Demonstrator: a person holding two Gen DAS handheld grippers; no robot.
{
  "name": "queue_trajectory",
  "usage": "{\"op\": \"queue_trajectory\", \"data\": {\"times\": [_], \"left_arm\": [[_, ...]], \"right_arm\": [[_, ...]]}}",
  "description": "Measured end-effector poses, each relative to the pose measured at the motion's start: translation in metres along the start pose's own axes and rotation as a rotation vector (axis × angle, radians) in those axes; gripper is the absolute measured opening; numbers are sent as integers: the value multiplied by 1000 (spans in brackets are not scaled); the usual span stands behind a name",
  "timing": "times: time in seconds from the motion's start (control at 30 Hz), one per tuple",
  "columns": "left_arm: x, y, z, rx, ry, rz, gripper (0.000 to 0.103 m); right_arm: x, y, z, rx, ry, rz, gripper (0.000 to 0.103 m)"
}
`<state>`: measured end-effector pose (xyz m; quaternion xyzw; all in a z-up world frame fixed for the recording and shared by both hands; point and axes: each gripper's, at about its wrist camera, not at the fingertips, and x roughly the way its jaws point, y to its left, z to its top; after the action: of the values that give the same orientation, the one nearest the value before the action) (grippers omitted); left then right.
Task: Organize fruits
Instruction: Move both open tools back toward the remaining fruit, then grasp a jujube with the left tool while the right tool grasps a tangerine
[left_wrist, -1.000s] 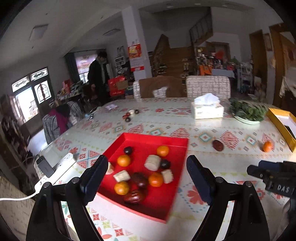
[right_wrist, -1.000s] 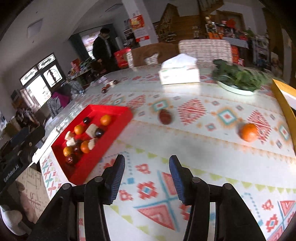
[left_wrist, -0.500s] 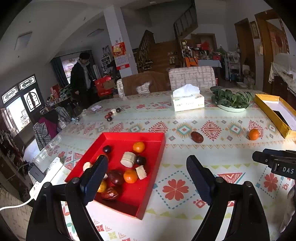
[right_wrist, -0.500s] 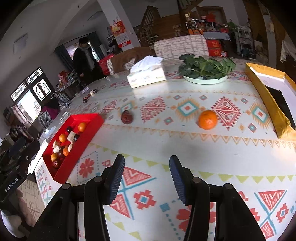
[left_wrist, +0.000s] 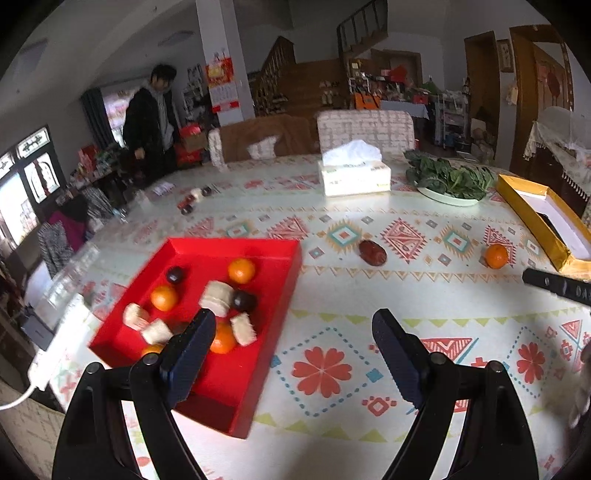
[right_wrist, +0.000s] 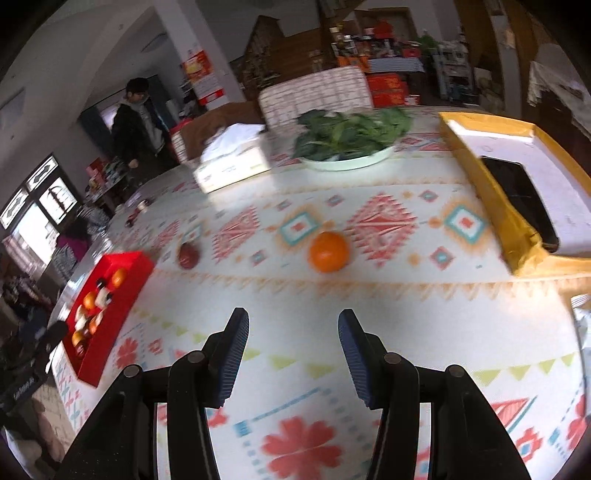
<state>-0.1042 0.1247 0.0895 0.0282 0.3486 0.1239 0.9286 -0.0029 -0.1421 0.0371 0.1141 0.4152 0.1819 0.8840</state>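
A red tray (left_wrist: 284, 266) holds several oranges, dark fruits and pale chunks; it also shows at the left of the right wrist view (right_wrist: 125, 291). A loose orange (left_wrist: 496, 256) and a dark red date (left_wrist: 372, 252) lie on the patterned tablecloth right of the tray. In the right wrist view the orange (right_wrist: 328, 251) lies ahead of my right gripper (right_wrist: 293, 350), with the date (right_wrist: 188, 254) farther left. My left gripper (left_wrist: 293, 347) is open and empty over the tray's right edge. My right gripper is open and empty above the cloth.
A tissue box (left_wrist: 354, 173), a plate of greens (left_wrist: 448, 181) and a yellow box (left_wrist: 543, 221) holding a phone stand at the back and right. A power strip (left_wrist: 55, 343) lies at the left table edge. Chairs and a standing person (left_wrist: 151, 118) are beyond.
My left gripper has shifted right, so the tray sits farther left in its view. My right gripper has moved right and forward towards the loose orange, which now looks larger and more central.
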Motion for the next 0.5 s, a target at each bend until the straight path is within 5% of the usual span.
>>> {"op": "queue_trajectory", "data": {"times": [0.5], "left_arm": [[74,-10,39,-70,120,-153,86]], "right_arm": [[77,-22,49,35,49,-66,55]]}}
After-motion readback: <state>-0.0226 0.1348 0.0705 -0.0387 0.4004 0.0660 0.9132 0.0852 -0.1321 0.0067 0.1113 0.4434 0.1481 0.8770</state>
